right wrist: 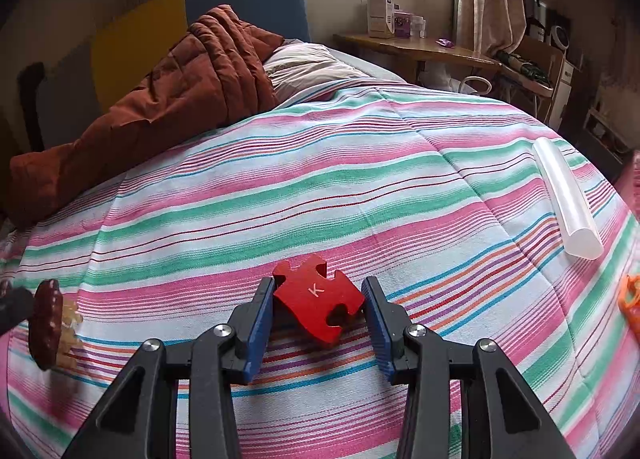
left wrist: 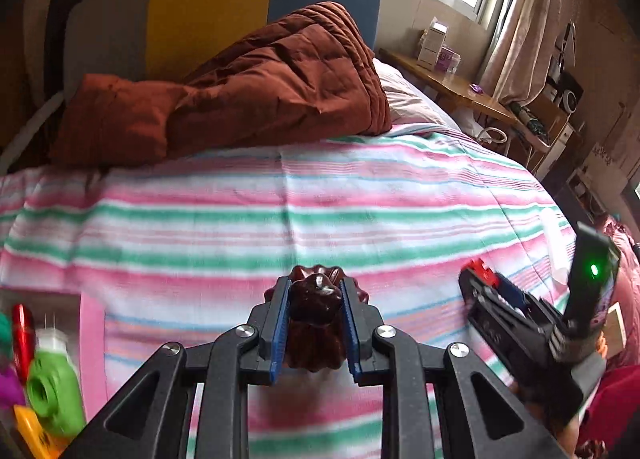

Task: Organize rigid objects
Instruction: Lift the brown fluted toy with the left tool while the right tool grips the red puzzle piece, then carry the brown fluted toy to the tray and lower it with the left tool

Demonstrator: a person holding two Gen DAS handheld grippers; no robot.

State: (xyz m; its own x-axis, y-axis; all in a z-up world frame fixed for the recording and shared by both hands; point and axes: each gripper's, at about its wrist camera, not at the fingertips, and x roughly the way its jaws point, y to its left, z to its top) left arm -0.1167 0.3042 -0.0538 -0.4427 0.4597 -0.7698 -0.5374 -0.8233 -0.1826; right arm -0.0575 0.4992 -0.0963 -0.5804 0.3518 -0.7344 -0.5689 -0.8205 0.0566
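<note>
My left gripper (left wrist: 316,287) is shut on a dark brown fluted toy (left wrist: 316,323), its blue pads pressing both sides, above the striped bedspread (left wrist: 320,195). The same toy (right wrist: 46,323) appears at the left edge of the right wrist view. My right gripper (right wrist: 319,285) is shut on a red wooden puzzle piece (right wrist: 316,299) marked K, held tilted just over the bedspread (right wrist: 320,163). In the left wrist view the right gripper (left wrist: 480,275) sits at the right with the red piece (left wrist: 478,266) at its tip.
A pink container (left wrist: 92,339) at the lower left holds a green toy (left wrist: 52,387) and other coloured pieces. A clear tube (right wrist: 566,199) and an orange object (right wrist: 630,303) lie on the bed's right side. A brown quilt (left wrist: 260,87) is piled at the headboard.
</note>
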